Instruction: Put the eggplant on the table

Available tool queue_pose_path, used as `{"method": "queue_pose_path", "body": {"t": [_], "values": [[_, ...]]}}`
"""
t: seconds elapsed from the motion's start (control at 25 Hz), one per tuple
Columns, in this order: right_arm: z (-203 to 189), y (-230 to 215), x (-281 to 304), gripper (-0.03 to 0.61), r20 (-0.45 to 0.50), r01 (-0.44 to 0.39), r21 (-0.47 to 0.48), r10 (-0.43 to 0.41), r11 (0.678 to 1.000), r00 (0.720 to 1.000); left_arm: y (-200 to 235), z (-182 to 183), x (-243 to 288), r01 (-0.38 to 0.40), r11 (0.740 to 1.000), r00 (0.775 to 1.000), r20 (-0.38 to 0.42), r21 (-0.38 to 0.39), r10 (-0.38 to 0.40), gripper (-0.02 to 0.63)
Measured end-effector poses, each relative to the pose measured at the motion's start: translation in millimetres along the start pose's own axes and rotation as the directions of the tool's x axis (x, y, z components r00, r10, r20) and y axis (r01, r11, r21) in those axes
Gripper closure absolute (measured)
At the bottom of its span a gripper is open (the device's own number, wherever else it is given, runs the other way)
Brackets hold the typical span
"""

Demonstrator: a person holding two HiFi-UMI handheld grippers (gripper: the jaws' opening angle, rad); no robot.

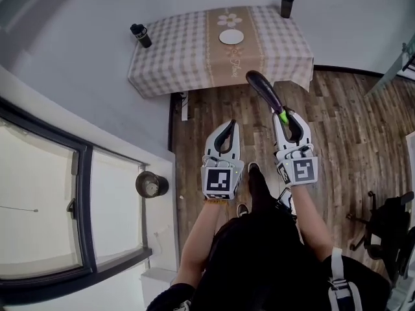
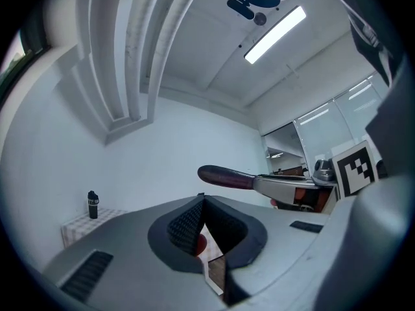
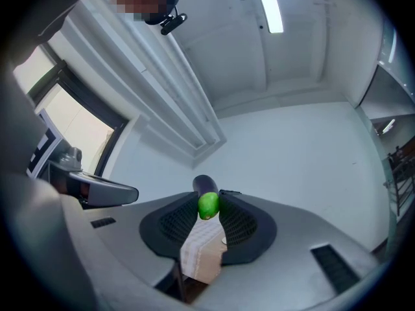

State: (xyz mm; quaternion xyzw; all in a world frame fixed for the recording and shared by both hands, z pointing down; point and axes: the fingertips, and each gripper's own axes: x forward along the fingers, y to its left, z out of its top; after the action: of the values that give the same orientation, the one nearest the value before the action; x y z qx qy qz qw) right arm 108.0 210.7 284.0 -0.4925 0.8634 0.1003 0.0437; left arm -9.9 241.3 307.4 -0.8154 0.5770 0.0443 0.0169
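Head view: my widest look, and it holds everything I count below.
Tools: two, the left tool (image 1: pixel 230 126) and the right tool (image 1: pixel 286 117), side by side above the wood floor (image 1: pixel 350 128).
Left tool state: jaw tips brought together, and I see nothing between them.
Right tool state: clamped on the green stem end of the eggplant (image 1: pixel 262 87), whose dark body sticks out ahead of it.
Eggplant: one, up in the air and not on the counter (image 1: pixel 168 70). Its far end lines up with the cloth's near edge.
Counter: one, under a checked cloth with a tan strip down the middle.
Plate (image 1: pixel 231 37): one, white, lying on that strip.
Bottles: two, the left bottle (image 1: pixel 140 35) and the right bottle (image 1: pixel 286 4), one at each far corner of the counter.
Other: one round pot (image 1: pixel 152 184) on the window ledge, one black chair (image 1: pixel 389 225) at the right.
Only the head view gives me: the plate, the right bottle, the pot and the chair.
Only the left gripper view gives me: the eggplant side on, lying about level as it juts from the right tool. It shows just one bottle, standing on the cloth.
Only the right gripper view gives me: the stem end on, pinched between the ribbed pads. The checked cloth shows through the gap below, and the left tool sits at the left edge.
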Motion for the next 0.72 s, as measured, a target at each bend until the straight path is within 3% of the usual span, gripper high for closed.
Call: {"method": "queue_pose_path", "body": {"t": [0.24, 0.72], "values": [[-41.5, -43.1, 81.5, 0.472, 0.007, 0.013, 0.032, -0.013, 0.999, 1.000, 39.4, -23.6, 72.3, -0.013, 0.999, 1.000, -0.022, 0.051, 0.014, 0.624], [-95.2, -108.7, 259.4, 0.472, -0.031, -0.042, 0.049, 0.043, 0.998, 0.999, 124.8, -36.6, 229.4, -0.060, 0.998, 0.997, -0.040, 0.033, 0.061, 0.624]]}}
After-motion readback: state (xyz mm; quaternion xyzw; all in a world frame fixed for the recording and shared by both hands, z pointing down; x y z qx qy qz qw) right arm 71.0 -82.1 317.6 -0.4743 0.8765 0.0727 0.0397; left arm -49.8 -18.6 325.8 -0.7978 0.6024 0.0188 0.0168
